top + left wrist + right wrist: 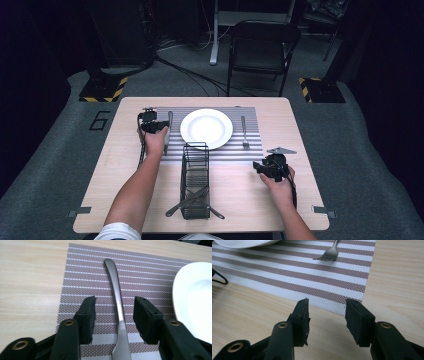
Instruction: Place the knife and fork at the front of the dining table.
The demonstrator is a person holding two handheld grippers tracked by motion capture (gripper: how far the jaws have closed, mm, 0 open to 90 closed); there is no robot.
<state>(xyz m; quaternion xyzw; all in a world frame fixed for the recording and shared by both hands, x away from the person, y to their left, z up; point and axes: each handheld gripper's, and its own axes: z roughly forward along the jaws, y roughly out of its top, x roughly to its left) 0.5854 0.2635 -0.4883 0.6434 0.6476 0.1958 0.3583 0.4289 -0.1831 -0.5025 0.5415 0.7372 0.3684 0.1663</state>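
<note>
Your left gripper [114, 315] sits over the left side of the brown-and-white striped woven placemat [82, 272], released: its jaws stand apart on either side of the slim brushed-steel utensil handle [117, 297], pads clear of it. The utensil lies flat on the mat, just left of the round white ceramic plate [206, 128]. The black wire cutlery basket [195, 180] stands before the plate. Your right gripper [327, 317] hovers released over the pale wooden table [262, 315] with nothing between its jaws, near the mat's corner; the steel fork [329, 255] lies beyond.

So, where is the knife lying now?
In the high view the knife lies on the striped placemat, left of the white plate, between the open left gripper fingers.
</note>
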